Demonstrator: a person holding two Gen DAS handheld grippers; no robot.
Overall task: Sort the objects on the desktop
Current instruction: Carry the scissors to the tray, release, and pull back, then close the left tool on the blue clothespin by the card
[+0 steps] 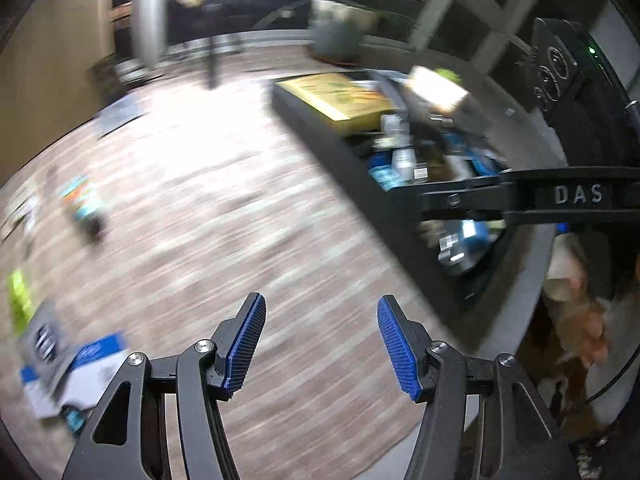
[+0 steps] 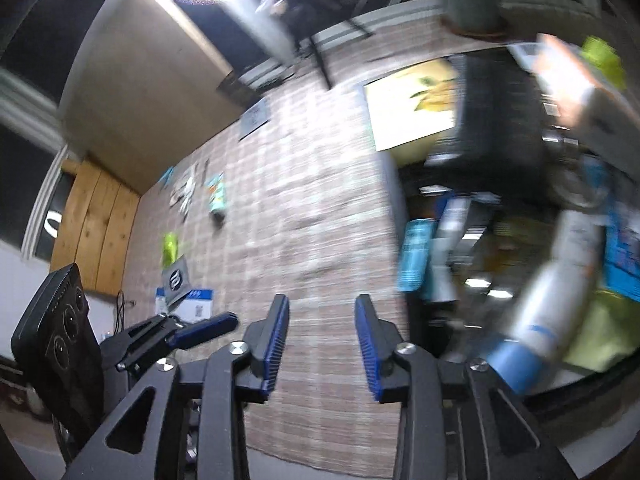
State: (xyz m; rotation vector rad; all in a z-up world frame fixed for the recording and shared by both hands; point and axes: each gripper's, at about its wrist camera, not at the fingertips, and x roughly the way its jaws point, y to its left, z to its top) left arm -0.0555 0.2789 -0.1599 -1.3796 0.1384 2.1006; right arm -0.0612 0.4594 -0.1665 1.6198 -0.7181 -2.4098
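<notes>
You are holding both the left gripper [image 1: 321,344] and right gripper [image 2: 322,346] parted and empty over the worktop [image 1: 224,208], while the unsorted packets [image 2: 188,292] are lying off to the left, nearer your left one, away from the black bin [image 1: 340,168].

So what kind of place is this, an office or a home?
Probably a home room: a woven mat covers the surface, a potted plant stands at the back, and a black bin holds sorted odds and ends.
</notes>
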